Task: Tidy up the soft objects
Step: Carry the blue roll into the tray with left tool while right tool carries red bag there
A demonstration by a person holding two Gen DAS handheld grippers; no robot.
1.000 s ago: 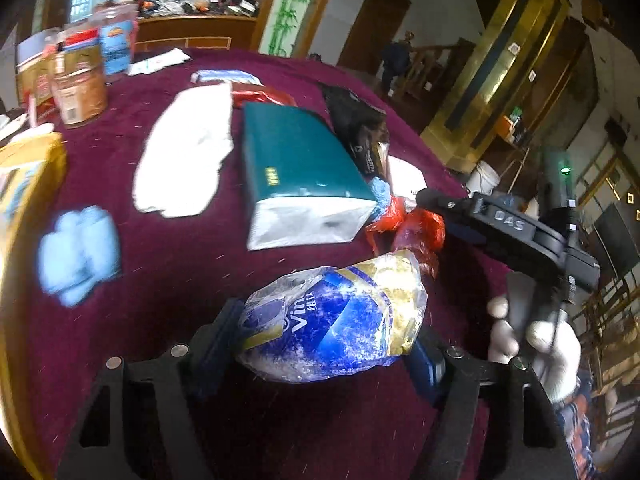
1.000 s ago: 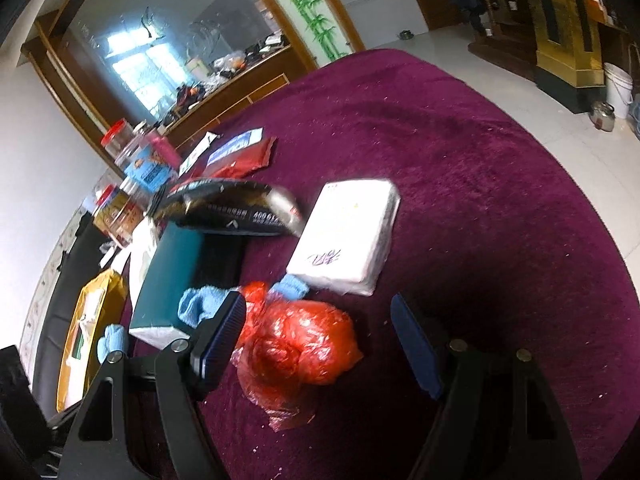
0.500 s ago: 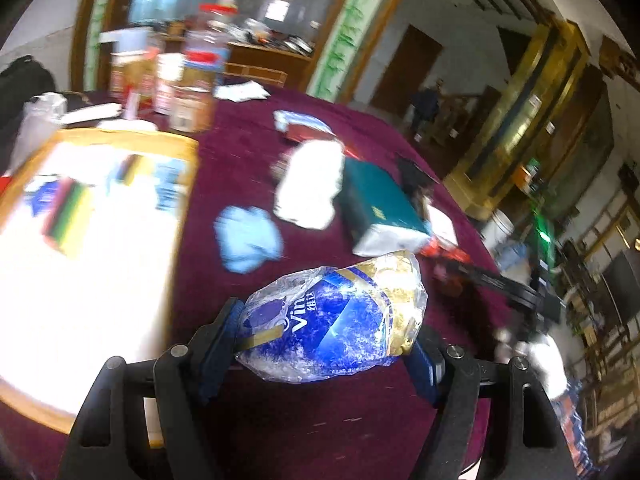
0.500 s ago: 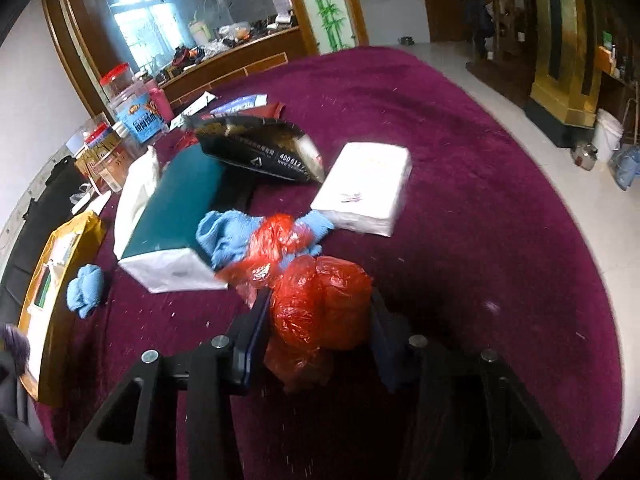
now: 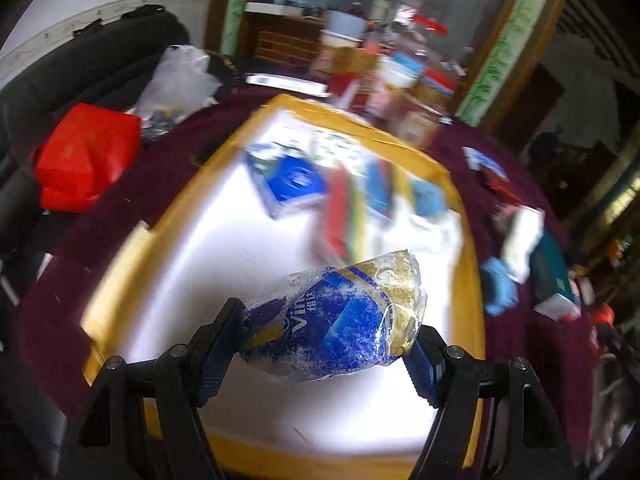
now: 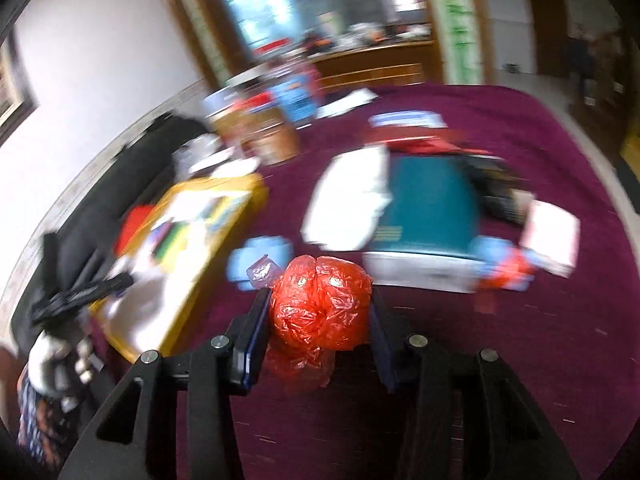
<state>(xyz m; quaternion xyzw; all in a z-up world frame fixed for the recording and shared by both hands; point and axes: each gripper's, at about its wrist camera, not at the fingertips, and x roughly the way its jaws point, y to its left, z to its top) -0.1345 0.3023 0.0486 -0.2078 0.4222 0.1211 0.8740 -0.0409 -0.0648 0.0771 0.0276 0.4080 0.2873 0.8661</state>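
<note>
My left gripper (image 5: pixel 326 344) is shut on a blue and gold tissue pack (image 5: pixel 340 320) and holds it above the white floor of a yellow-rimmed tray (image 5: pixel 476 280). Blurred packs lie at the tray's far end, among them a blue box (image 5: pixel 292 184). My right gripper (image 6: pixel 318 312) is shut on a crumpled red plastic bag (image 6: pixel 320 308), lifted over the purple tablecloth (image 6: pixel 520 360). The same tray (image 6: pixel 224 248) shows to the left in the right wrist view, with the left gripper (image 6: pixel 76 292) and a gloved hand (image 6: pixel 52 360) over its near end.
A teal tissue pack (image 6: pixel 432 208), a white soft pack (image 6: pixel 352 200), a blue cloth (image 6: pixel 260 256) and a white packet (image 6: pixel 552 232) lie on the table. Jars (image 6: pixel 260 132) stand at the back. A red bag (image 5: pixel 84 156) and a clear bag (image 5: pixel 176 80) rest beside the tray's left edge.
The right gripper closed on the red bag and lifted it, swinging left. The left gripper carried the tissue pack leftward from the cloth to above the tray.
</note>
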